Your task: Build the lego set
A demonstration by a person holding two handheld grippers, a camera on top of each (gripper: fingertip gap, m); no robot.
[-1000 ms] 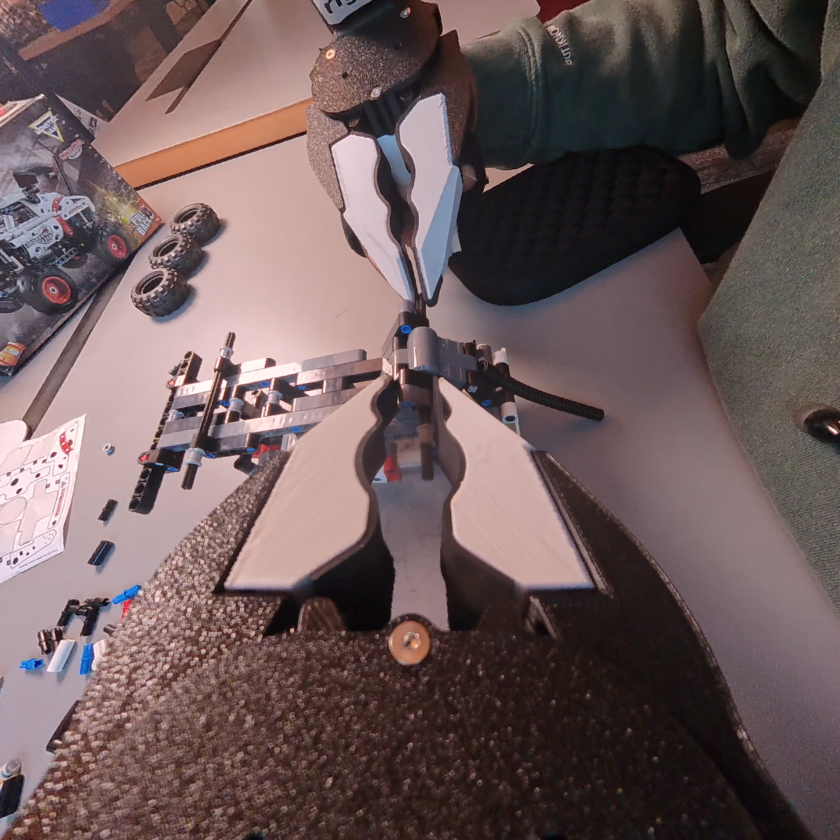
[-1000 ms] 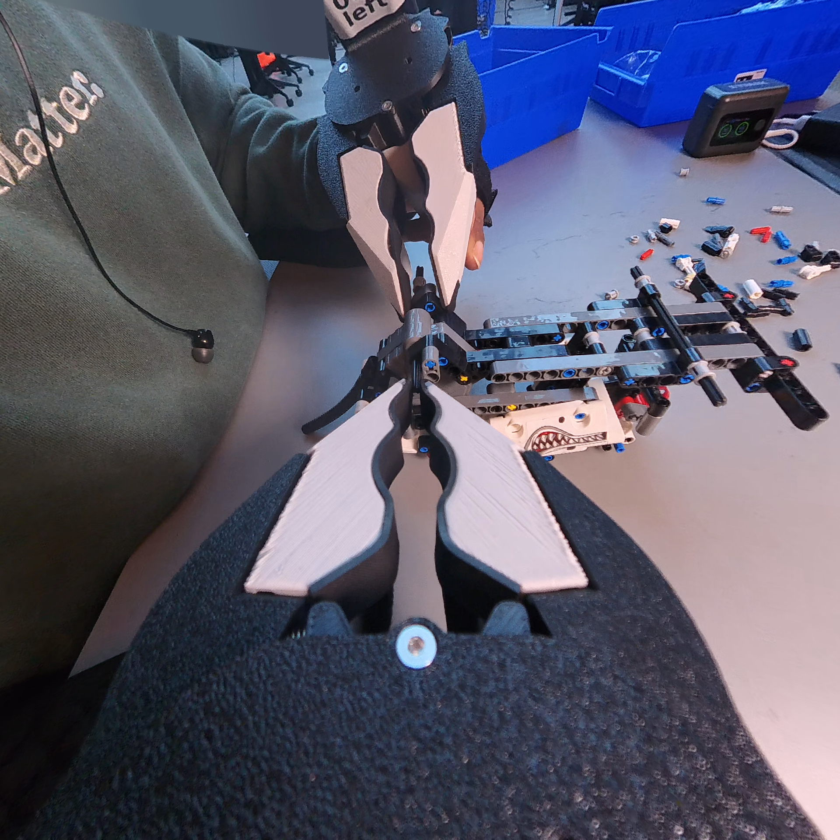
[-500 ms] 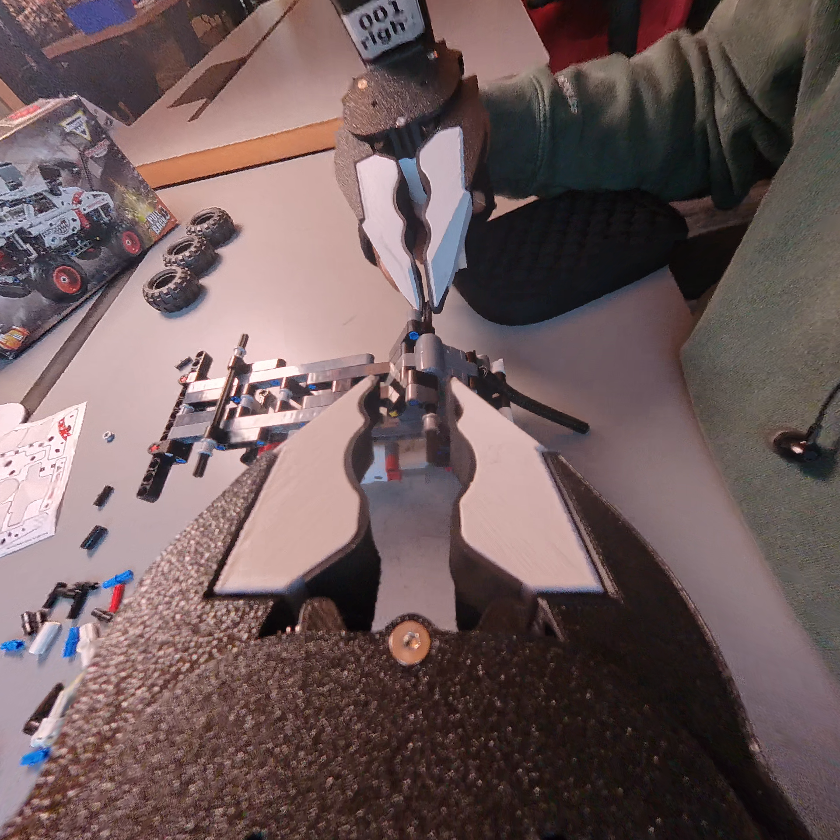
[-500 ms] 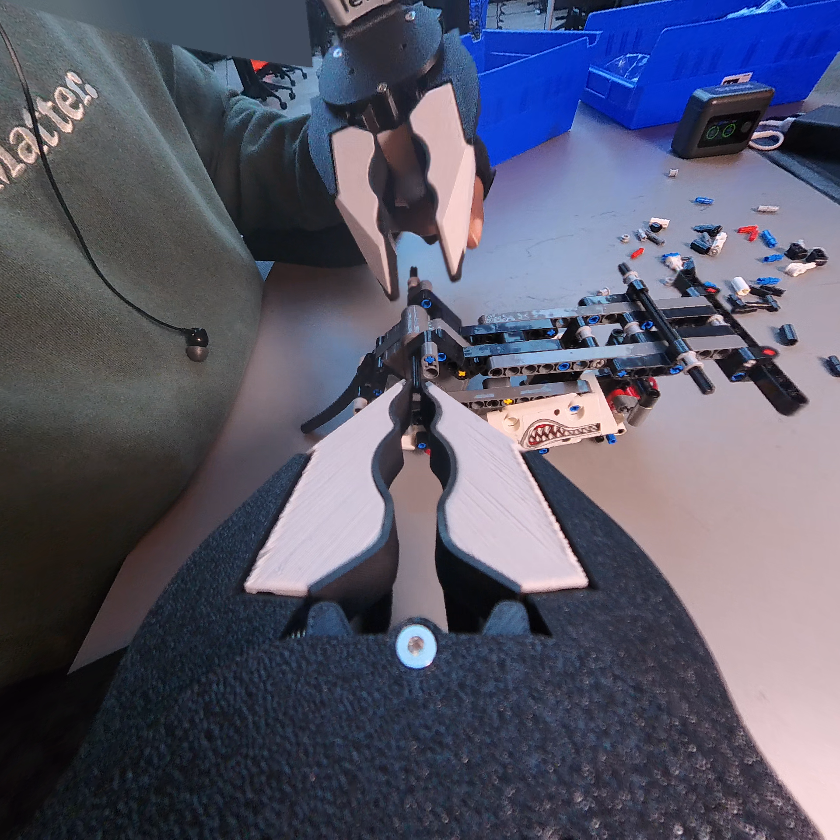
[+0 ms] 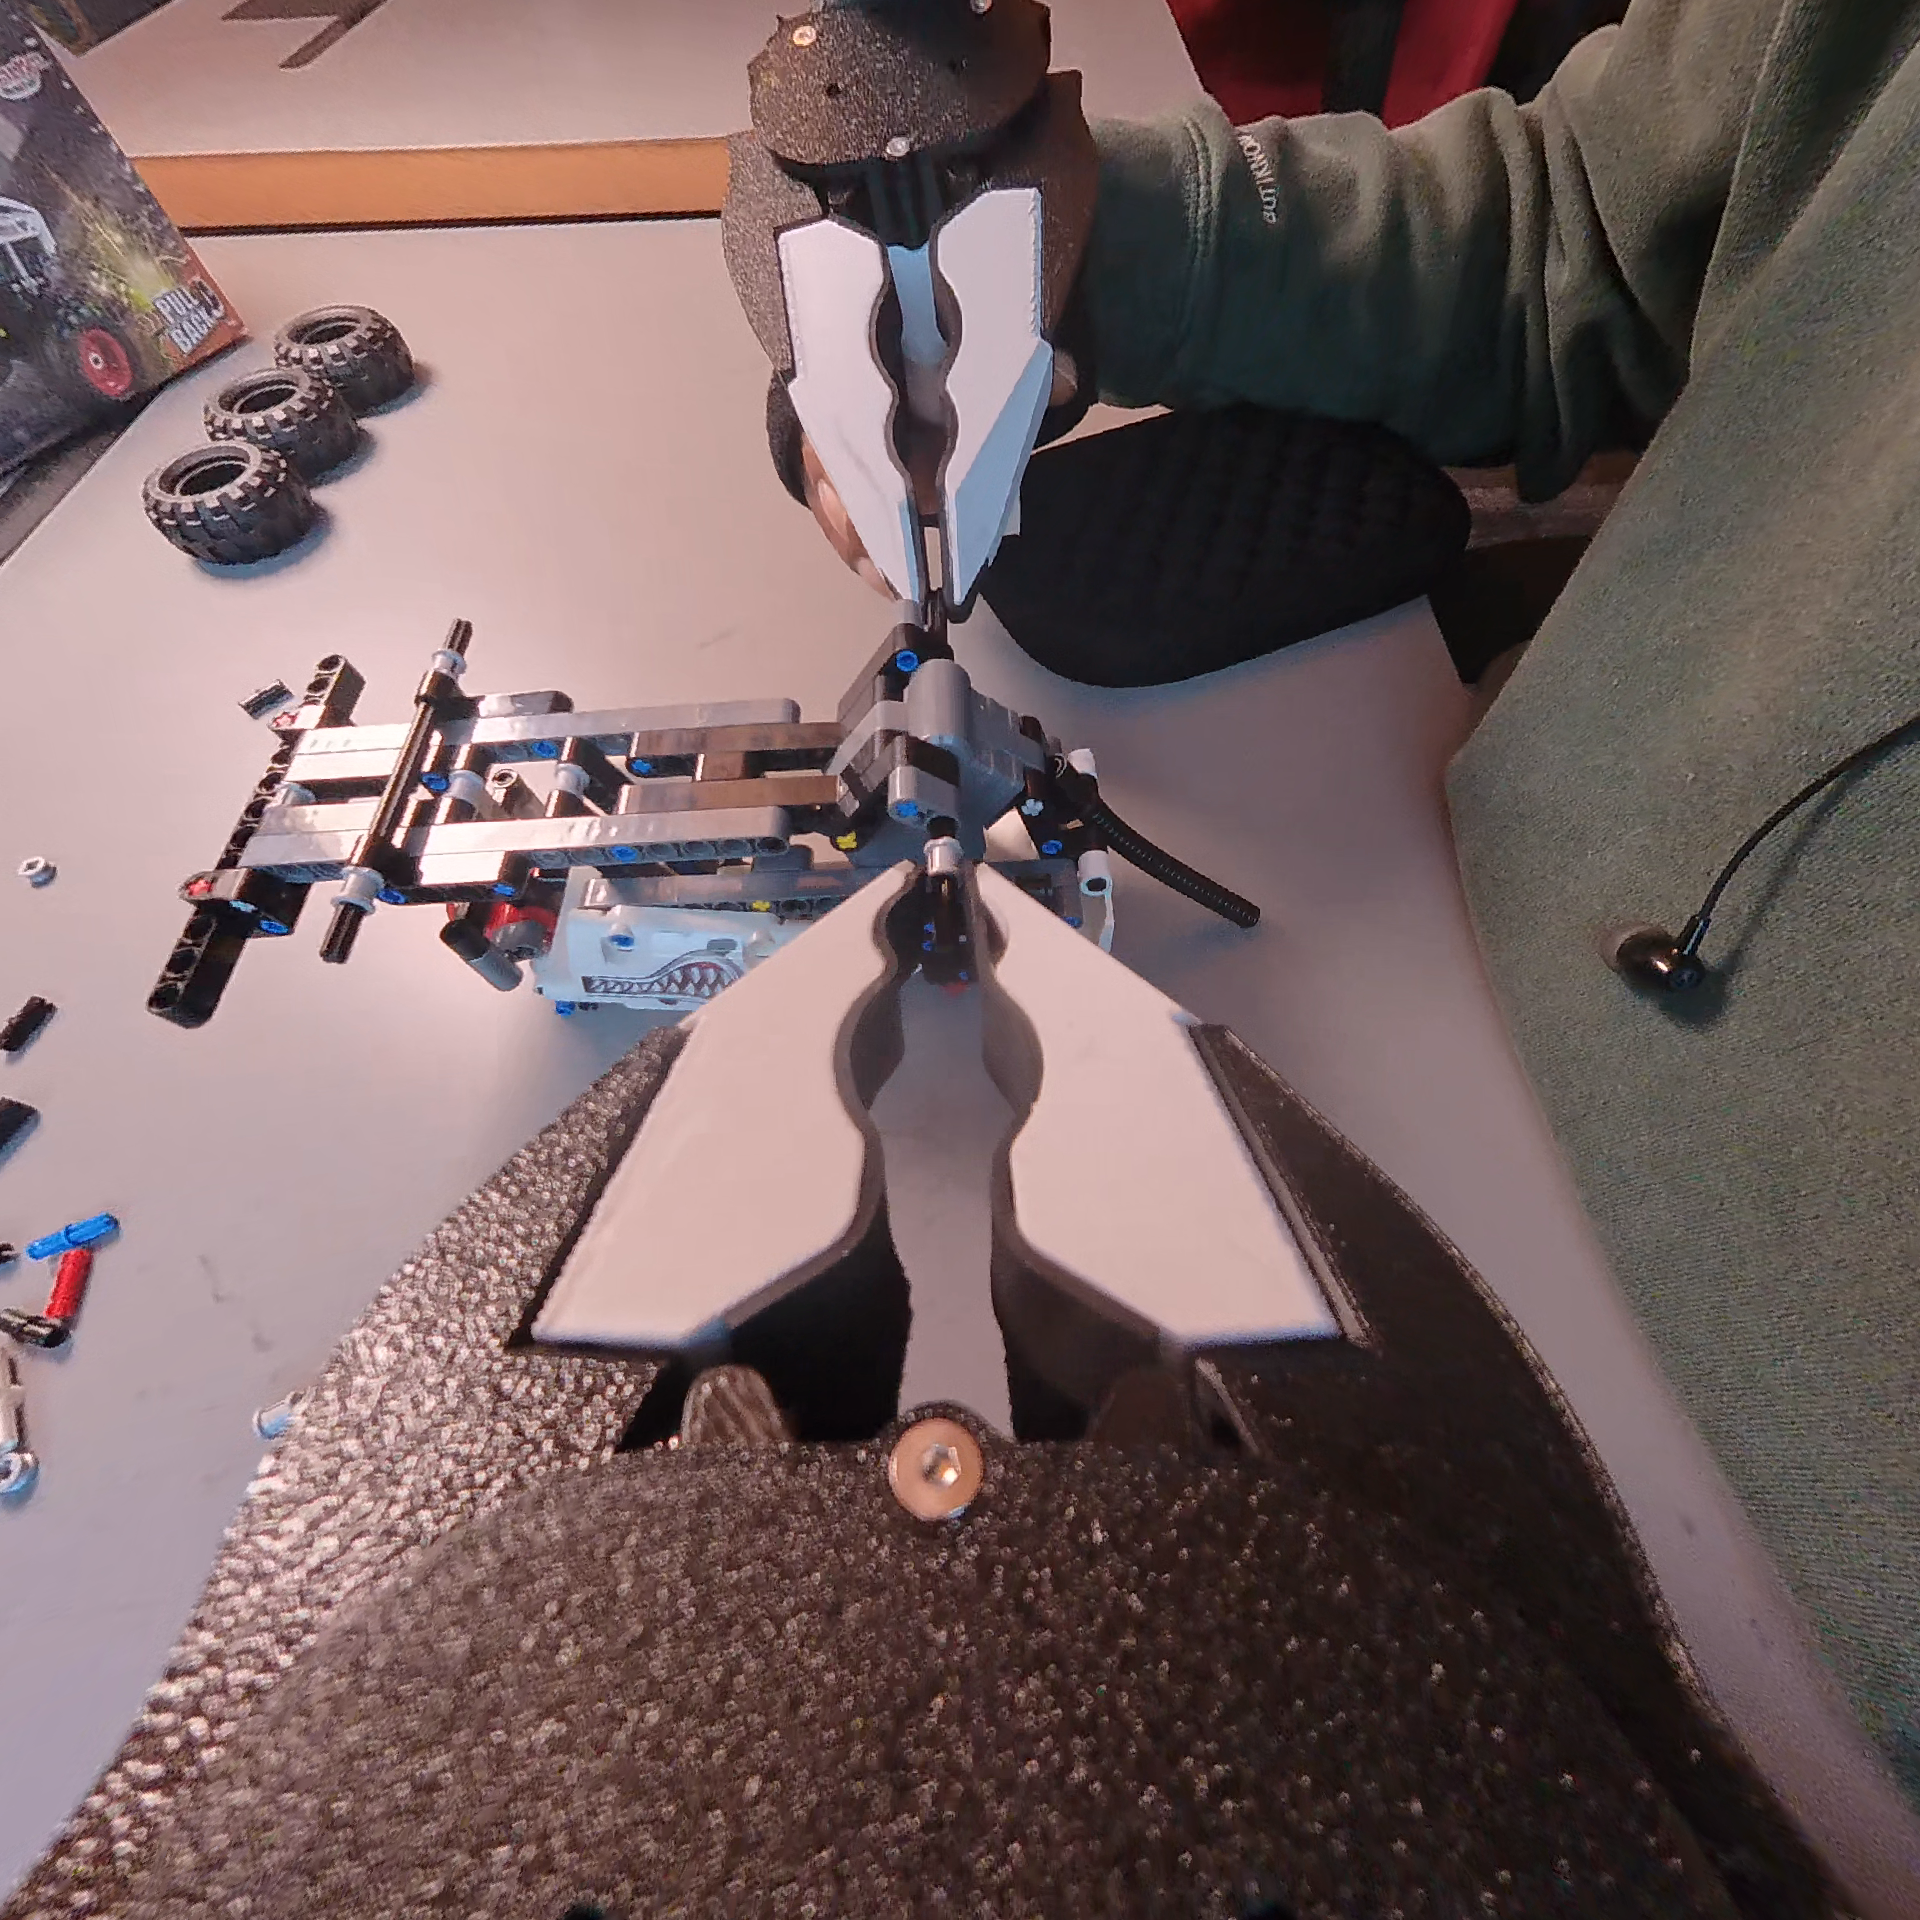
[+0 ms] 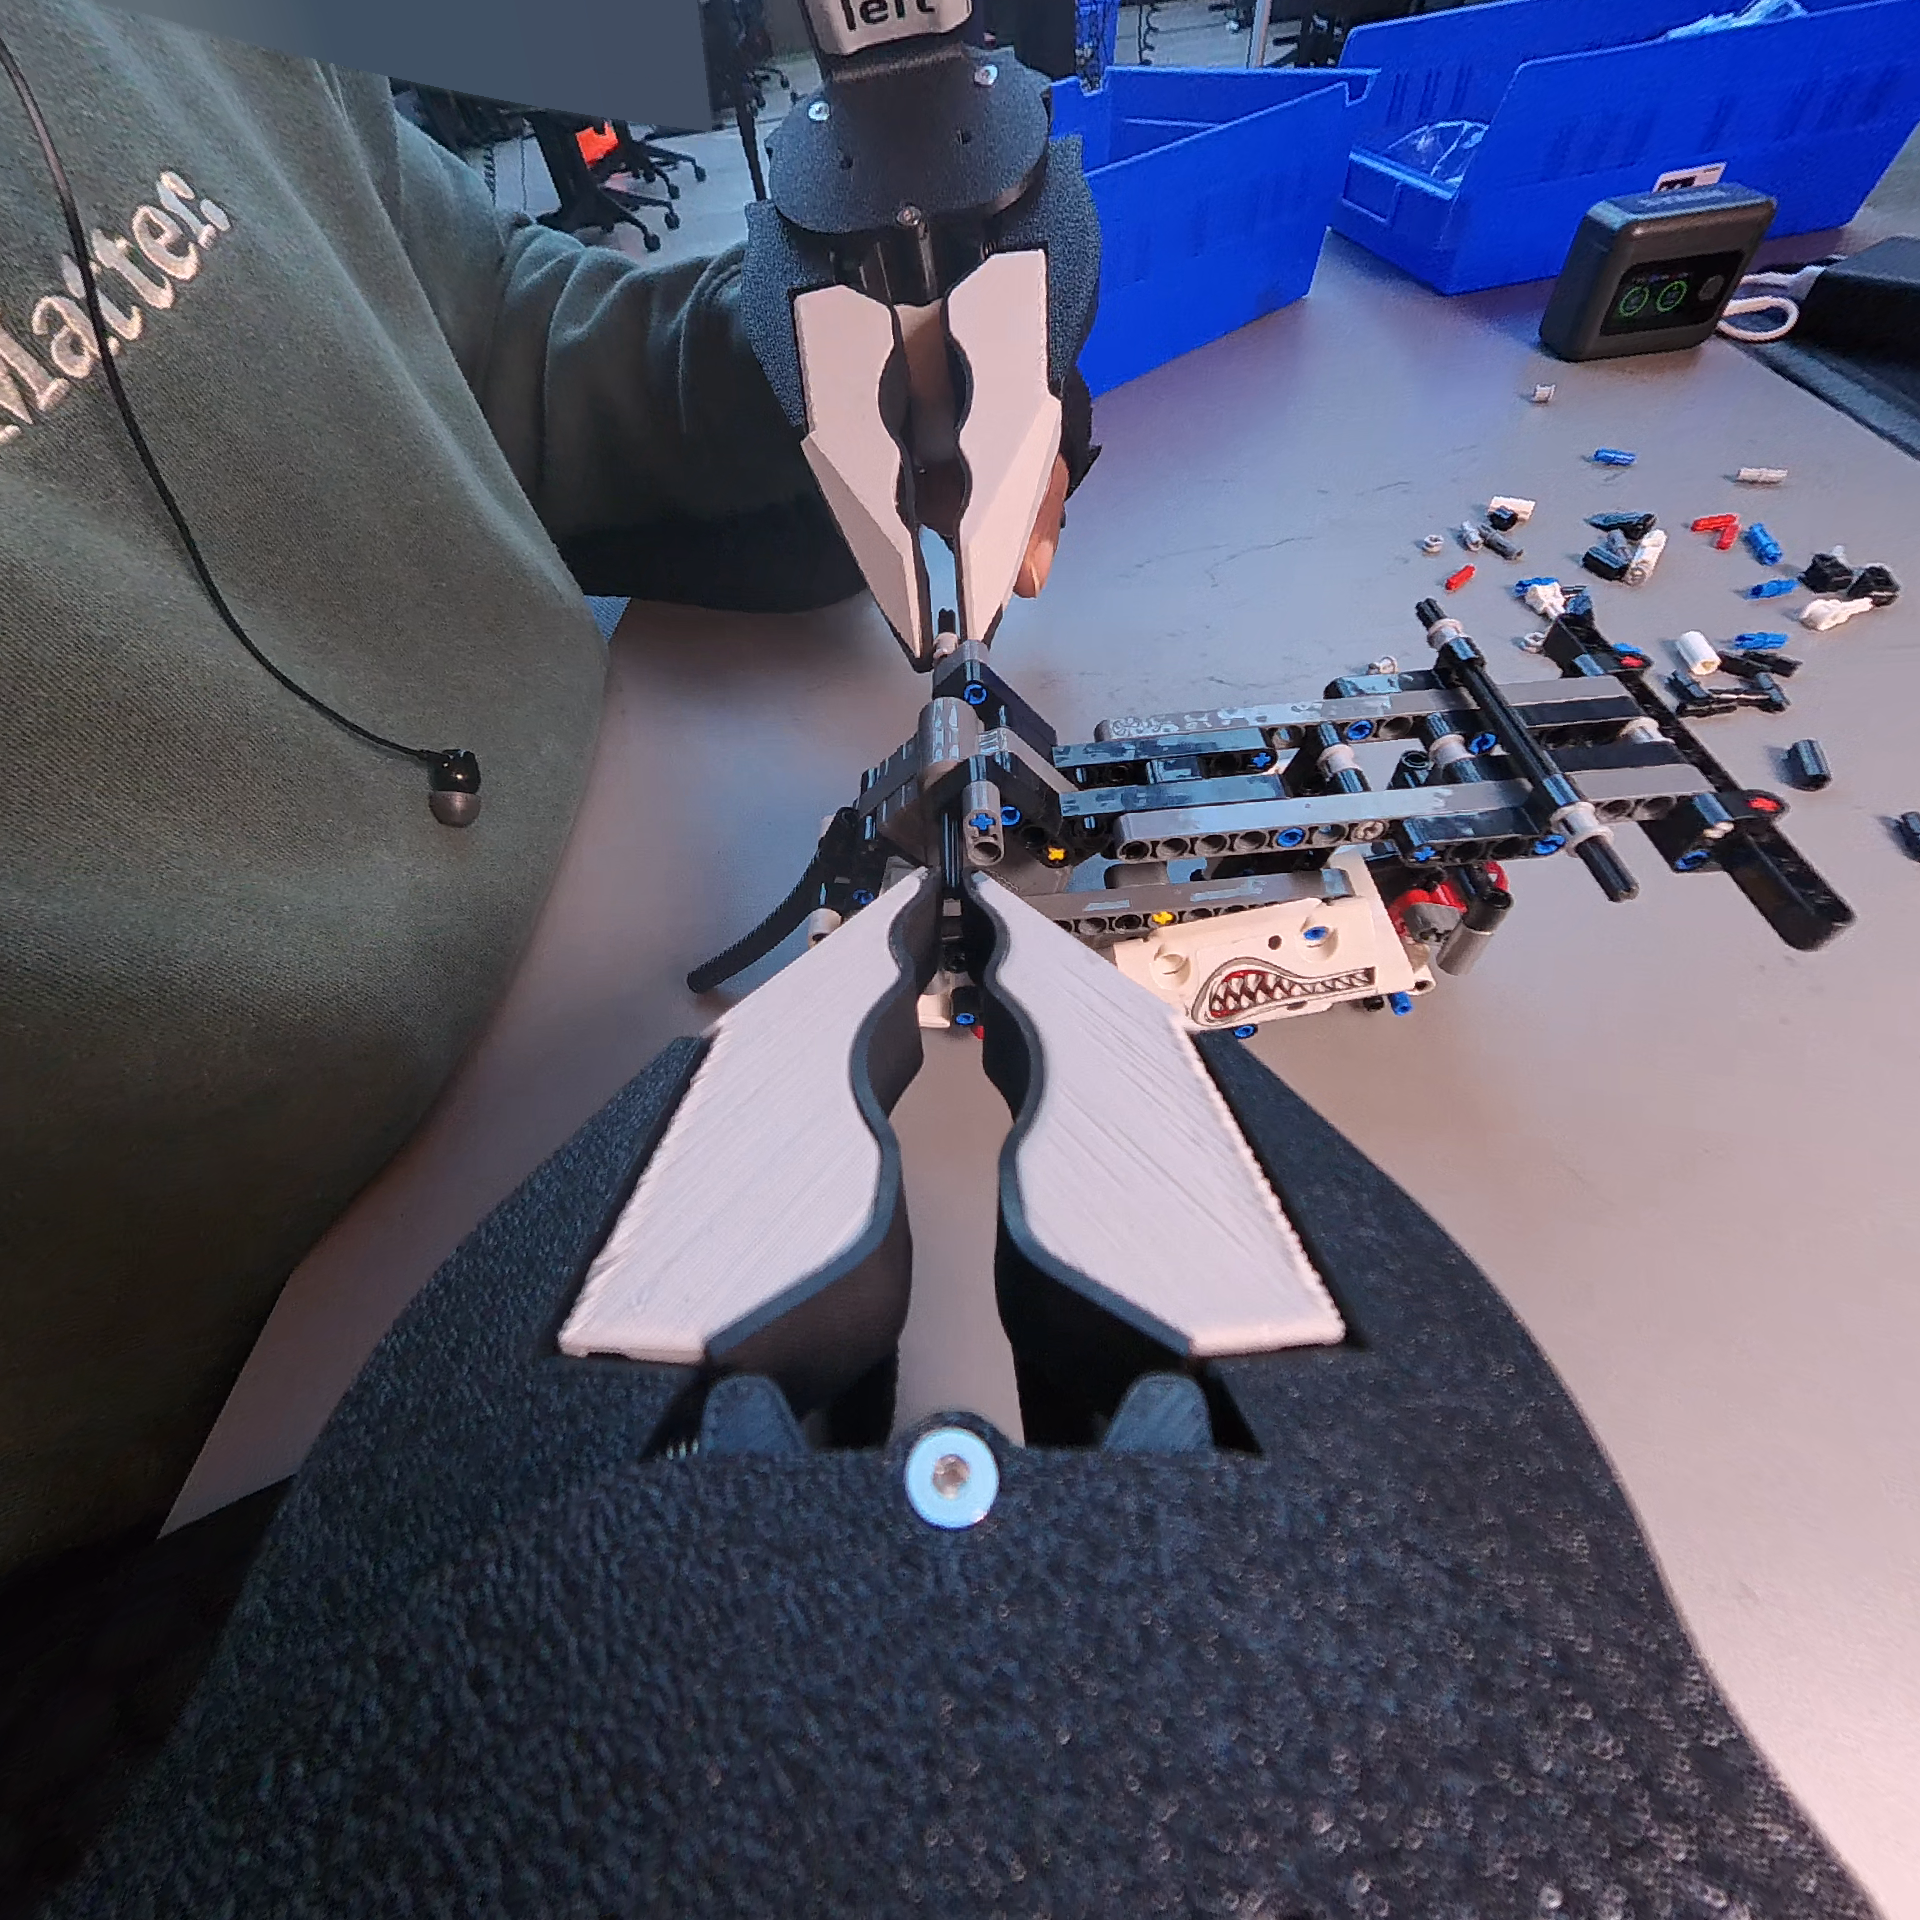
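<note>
Handheld two-finger tools and operator clothing

Each tool, left tool (image 5: 940,894) and right tool (image 6: 951,883), has a black, coarse-grained moulded body, one silver screw (image 6: 951,1477) centred at the finger base, and two pale grey tapered fingers (image 6: 1132,1153) with wavy black inner edges. The left tool carries a white label with black lettering at its top (image 6: 894,16). The operator wears a green fleece sweatshirt (image 5: 1714,779) with pale lettering; a thin black cord (image 6: 156,468) ends in a black earbud (image 6: 454,787).
</note>
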